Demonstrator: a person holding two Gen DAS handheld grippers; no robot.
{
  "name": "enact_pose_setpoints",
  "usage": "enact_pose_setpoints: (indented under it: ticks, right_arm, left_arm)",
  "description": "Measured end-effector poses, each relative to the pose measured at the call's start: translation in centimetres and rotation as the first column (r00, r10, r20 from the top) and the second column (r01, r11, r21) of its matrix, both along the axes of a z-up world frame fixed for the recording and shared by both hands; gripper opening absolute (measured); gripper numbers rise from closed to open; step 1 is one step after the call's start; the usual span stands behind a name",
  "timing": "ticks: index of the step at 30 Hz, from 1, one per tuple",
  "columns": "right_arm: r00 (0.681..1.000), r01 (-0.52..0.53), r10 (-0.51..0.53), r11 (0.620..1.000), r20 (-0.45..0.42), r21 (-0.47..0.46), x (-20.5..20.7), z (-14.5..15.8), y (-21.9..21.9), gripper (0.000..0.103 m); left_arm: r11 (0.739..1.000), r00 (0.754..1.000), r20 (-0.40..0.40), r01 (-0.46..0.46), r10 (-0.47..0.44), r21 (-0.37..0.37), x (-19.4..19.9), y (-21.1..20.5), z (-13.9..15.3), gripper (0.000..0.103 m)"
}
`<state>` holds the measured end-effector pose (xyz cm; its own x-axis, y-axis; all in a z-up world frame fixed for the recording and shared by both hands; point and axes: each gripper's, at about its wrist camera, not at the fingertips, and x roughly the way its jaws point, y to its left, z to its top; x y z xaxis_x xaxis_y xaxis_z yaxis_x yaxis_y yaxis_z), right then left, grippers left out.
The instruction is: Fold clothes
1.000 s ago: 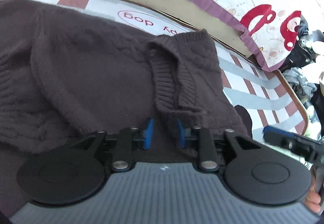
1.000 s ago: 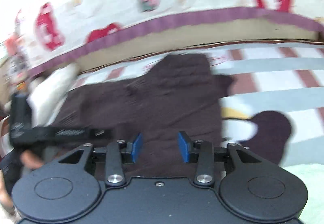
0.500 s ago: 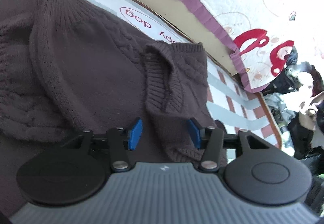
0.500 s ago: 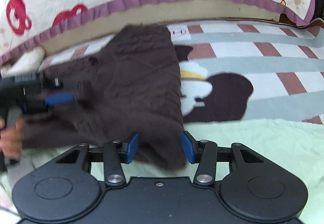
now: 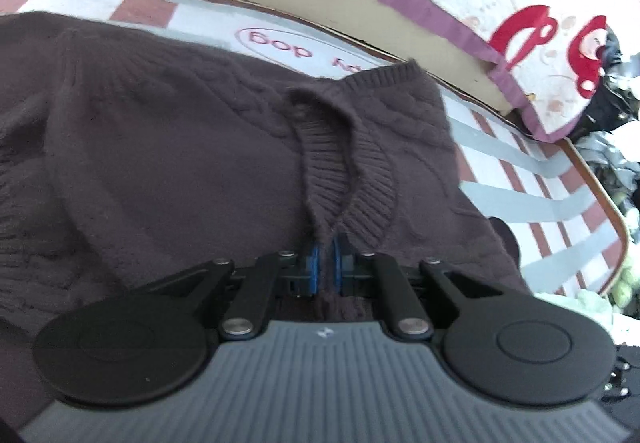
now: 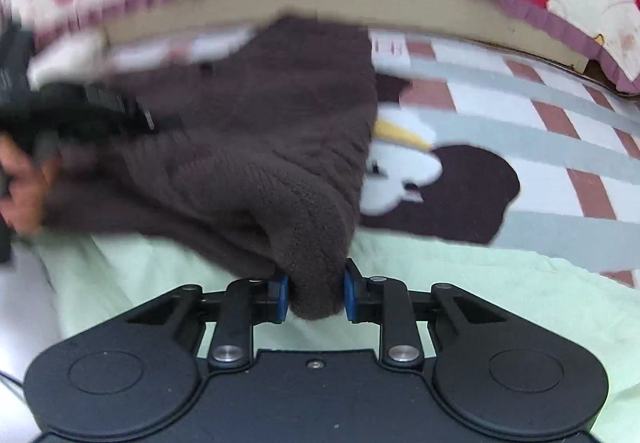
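Both grippers are closing on the brown sweater [image 5: 168, 147]: the left gripper [image 5: 325, 270] is pinching its ribbed neckline, the right gripper [image 6: 316, 295] a thick bunched corner. The sweater is lying rumpled, so the folding is barely beginning.

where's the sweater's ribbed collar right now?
Left wrist view, centre: the ribbed collar of the brown sweater runs down into the closing left gripper, its lower end between the fingers, just below the "dog" print on the striped mat.
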<state>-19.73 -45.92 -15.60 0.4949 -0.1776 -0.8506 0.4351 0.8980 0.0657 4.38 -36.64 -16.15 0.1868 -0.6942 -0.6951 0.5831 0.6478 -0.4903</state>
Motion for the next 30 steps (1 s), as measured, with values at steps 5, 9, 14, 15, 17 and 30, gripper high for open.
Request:
enact_pose_setpoints:
  ticks: [5, 9, 14, 15, 17, 30]
  right_arm:
    - [0.990, 0.001, -0.026, 0.984, 0.141, 0.177, -1.6, 2.8, -1.8, 0.052]
    - [0.933, -0.065, -0.064, 0.938, 0.353, 0.341, -2.2, 7.7, -4.5, 0.059]
    - [0.940, -0.052, -0.010, 0.984, 0.341, 0.171, 2.8, 10.7, -6.9, 0.066]
    - [0.955, -0.040, 0.008, 0.994, 0.297, 0.101, 4.6, 10.3, -7.4, 0.066]
    - [0.969, -0.028, 0.010, 0.997, 0.248, 0.068, 8.0, 9.0, -9.3, 0.066]
    - [0.986, 0.043, -0.094, 0.945, 0.141, 0.324, 19.3, -1.4, -20.2, 0.067]
  left_arm:
    - [1.000, 1.000, 0.018, 0.019, -0.020, 0.014, 0.5, 1.3, 1.9, 0.034]
    - [0.997, 0.994, 0.074, -0.078, 0.076, 0.023, 3.5, 4.9, 4.7, 0.050]
    - [0.977, 0.975, 0.116, -0.201, 0.192, 0.071, 9.8, 9.5, 6.0, 0.050]
    - [0.972, 0.969, 0.135, -0.218, 0.205, 0.086, 11.3, 10.5, 5.9, 0.051]
    - [0.963, 0.957, 0.186, -0.244, 0.220, 0.114, 14.1, 12.7, 5.2, 0.051]
    - [0.943, 0.955, 0.266, -0.203, 0.131, 0.265, 23.4, 19.4, -0.7, 0.058]
